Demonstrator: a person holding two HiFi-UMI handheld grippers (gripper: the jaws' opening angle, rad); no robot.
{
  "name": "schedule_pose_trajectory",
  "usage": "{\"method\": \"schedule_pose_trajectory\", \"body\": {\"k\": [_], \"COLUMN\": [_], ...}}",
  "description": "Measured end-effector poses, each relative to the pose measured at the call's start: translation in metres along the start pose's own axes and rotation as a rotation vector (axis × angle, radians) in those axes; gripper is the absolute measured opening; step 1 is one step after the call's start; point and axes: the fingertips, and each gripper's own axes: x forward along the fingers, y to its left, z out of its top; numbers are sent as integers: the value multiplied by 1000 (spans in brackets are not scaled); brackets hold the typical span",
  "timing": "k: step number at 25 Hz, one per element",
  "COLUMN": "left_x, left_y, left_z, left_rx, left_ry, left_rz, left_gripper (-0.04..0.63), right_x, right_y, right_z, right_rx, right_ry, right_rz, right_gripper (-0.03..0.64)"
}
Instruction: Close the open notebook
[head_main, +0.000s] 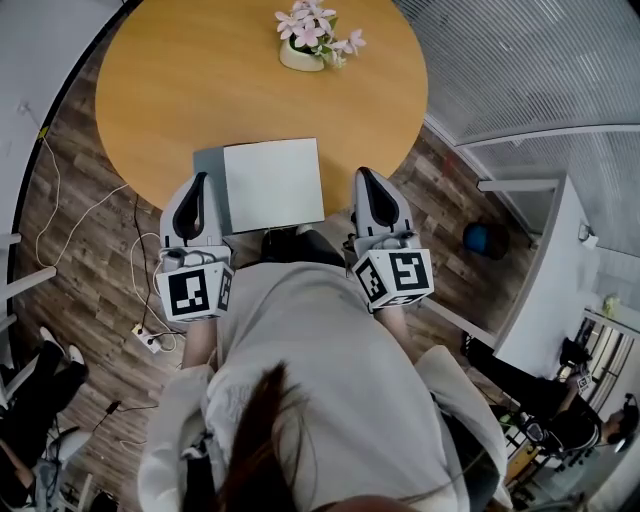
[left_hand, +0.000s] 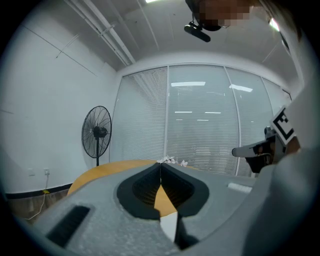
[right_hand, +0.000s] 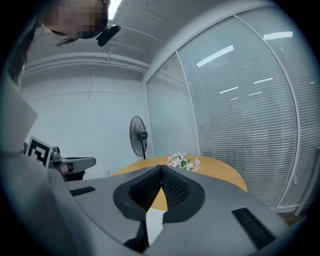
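The notebook (head_main: 272, 184) lies flat at the near edge of the round wooden table (head_main: 180, 90), showing a white face with a grey-blue strip (head_main: 208, 168) sticking out on its left. My left gripper (head_main: 201, 178) hovers just left of it over the table edge, jaws shut with nothing between them. My right gripper (head_main: 361, 173) is just right of the notebook, also shut and empty. In the left gripper view the jaws (left_hand: 160, 165) meet at the tip, and in the right gripper view (right_hand: 161, 168) too. Neither touches the notebook.
A white pot of pink flowers (head_main: 310, 35) stands at the table's far side. A standing fan (left_hand: 98, 132) is by the wall. Cables (head_main: 60, 215) and a power strip (head_main: 150, 340) lie on the wooden floor at left. A white cabinet (head_main: 545, 290) is at right.
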Motion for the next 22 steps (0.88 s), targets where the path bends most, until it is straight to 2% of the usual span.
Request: {"method": "schedule_pose_trajectory", "body": {"k": [8,12,22], "left_x": [-12,-15,-30], "left_y": [12,13,25], "left_z": [-3,-5,-33], "left_rx": [3,-8,-40], "left_ry": [15,19,126], "left_rz": [43,31,101], "left_gripper": [18,18,18], "right_x": [4,8,25], "right_y": [6,5,5], "right_z": [-1,0,3], "right_rx": [-14,-13,-25], "right_ry": [10,14,49], "right_rz": [44,65,133], "right_gripper": [2,3,2]}}
